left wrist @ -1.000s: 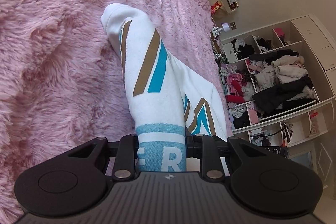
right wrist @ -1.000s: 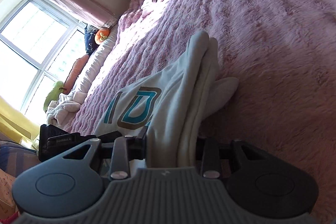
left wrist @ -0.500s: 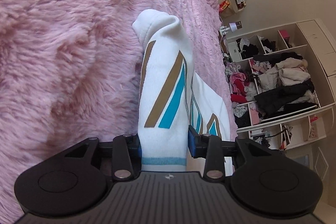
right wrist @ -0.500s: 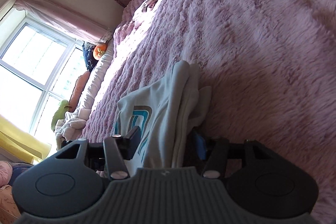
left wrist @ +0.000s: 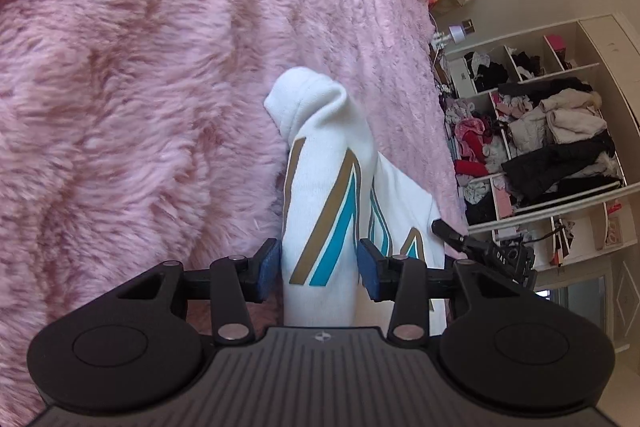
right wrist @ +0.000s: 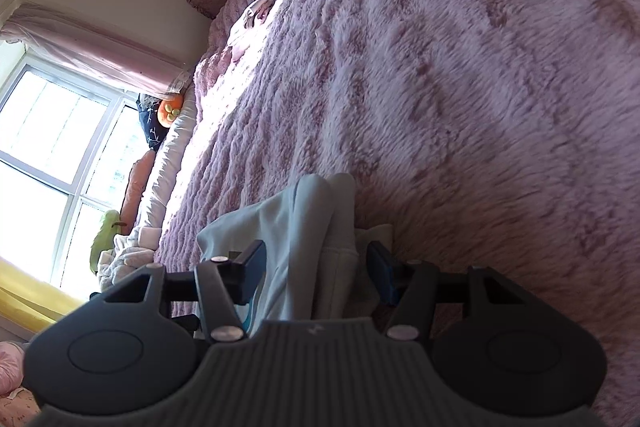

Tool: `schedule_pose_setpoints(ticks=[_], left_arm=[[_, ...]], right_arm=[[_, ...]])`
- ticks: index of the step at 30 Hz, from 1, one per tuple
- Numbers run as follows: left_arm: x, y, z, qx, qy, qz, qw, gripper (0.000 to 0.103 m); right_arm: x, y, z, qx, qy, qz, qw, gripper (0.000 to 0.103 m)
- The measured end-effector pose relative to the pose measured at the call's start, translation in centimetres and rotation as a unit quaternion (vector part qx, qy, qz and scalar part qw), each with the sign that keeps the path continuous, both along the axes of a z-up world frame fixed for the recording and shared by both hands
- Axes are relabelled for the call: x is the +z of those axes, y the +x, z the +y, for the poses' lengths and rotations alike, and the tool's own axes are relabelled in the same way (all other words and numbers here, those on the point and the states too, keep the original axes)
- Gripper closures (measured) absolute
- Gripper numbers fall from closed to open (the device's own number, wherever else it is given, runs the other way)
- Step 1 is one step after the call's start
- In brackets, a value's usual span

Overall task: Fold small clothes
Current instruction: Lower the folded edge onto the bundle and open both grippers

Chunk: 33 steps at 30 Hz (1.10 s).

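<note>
Left tongs (left wrist: 318, 269) parted, pads flanking white garment (left wrist: 326, 195) fold, apparently not clamping. Right tongs (right wrist: 316, 269) parted wide, bunched cloth between, loose. Garment lying on pink fluffy bed cover (left wrist: 140, 87), between both tongs.

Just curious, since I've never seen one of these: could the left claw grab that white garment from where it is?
Probably yes. The garment already lies between the open left claw, its pads close on either side, with nothing in the way.
</note>
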<state>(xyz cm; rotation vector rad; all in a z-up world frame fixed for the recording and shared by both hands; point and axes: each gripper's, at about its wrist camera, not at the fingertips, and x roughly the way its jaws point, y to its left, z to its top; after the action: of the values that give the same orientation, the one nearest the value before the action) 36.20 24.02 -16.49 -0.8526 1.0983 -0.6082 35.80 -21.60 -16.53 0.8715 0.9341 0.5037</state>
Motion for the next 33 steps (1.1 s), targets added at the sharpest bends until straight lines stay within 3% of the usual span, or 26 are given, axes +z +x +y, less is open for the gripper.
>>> schedule_pose_setpoints(ticks=[2, 4, 9, 11, 12, 14, 17, 18, 21, 23, 25, 27, 29, 33], left_arm=[[-0.5, 1.4, 0.9, 0.052, -0.047, 0.002, 0.9975, 0.053], [-1.2, 3.0, 0.7, 0.069, -0.079, 0.014, 0.9944, 0.048], [-2.8, 6.3, -1.4, 0.073, -0.087, 0.042, 0.9927, 0.047], [-2.7, 6.9, -2.0, 0.081, -0.093, 0.028, 0.9919, 0.049], [-2.3, 6.9, -2.3, 0.081, -0.094, 0.011, 0.9922, 0.057], [-0.3, 6.5, -3.0, 0.07, -0.079, -0.053, 0.9931, 0.057], [2.8, 4.8, -4.1, 0.032, -0.029, -0.161, 0.986, 0.068], [2.9, 4.6, -4.2, 0.032, -0.013, -0.164, 0.9859, 0.069], [1.7, 4.9, -3.8, 0.072, 0.039, -0.114, 0.9901, 0.073], [0.8, 4.6, -2.3, 0.113, 0.069, -0.098, 0.9863, 0.073], [1.0, 3.6, -1.0, 0.145, 0.06, -0.104, 0.9821, 0.073], [1.8, 2.3, 0.4, 0.166, 0.026, -0.114, 0.9792, 0.073], [3.5, 0.5, 1.2, 0.162, 0.015, -0.134, 0.9775, 0.073], [8.2, -5.1, -0.2, 0.098, 0.068, -0.187, 0.9751, 0.072]], right_arm=[[-0.5, 0.3, -0.1, -0.009, 0.006, 0.01, 1.0, 0.05], [-0.9, 0.6, -0.2, -0.019, 0.016, 0.018, 1.0, 0.05], [-0.8, 0.6, -0.1, -0.024, 0.014, 0.019, 0.999, 0.049], [-0.8, 0.7, -0.1, -0.022, 0.011, 0.018, 1.0, 0.05], [-0.7, 0.7, 0.0, -0.022, 0.008, 0.015, 1.0, 0.051], [-0.2, 0.5, 0.1, -0.017, -0.002, 0.0, 1.0, 0.069], [0.7, 0.3, 0.1, -0.018, -0.017, -0.036, 0.999, 0.076], [0.8, 0.3, 0.1, -0.022, -0.019, -0.04, 0.999, 0.076], [0.2, 0.7, 0.0, -0.043, -0.037, -0.02, 0.998, 0.076], [-0.1, 0.8, 0.1, -0.05, -0.052, -0.013, 0.997, 0.074], [0.3, 0.6, 0.3, -0.054, -0.057, -0.017, 0.997, 0.073], [1.6, -0.2, 0.3, -0.053, -0.07, -0.041, 0.995, 0.073], [3.5, -1.9, 0.6, -0.033, -0.094, -0.081, 0.992, 0.073], [7.5, -7.4, 1.4, 0.009, -0.112, -0.159, 0.981, 0.073]])
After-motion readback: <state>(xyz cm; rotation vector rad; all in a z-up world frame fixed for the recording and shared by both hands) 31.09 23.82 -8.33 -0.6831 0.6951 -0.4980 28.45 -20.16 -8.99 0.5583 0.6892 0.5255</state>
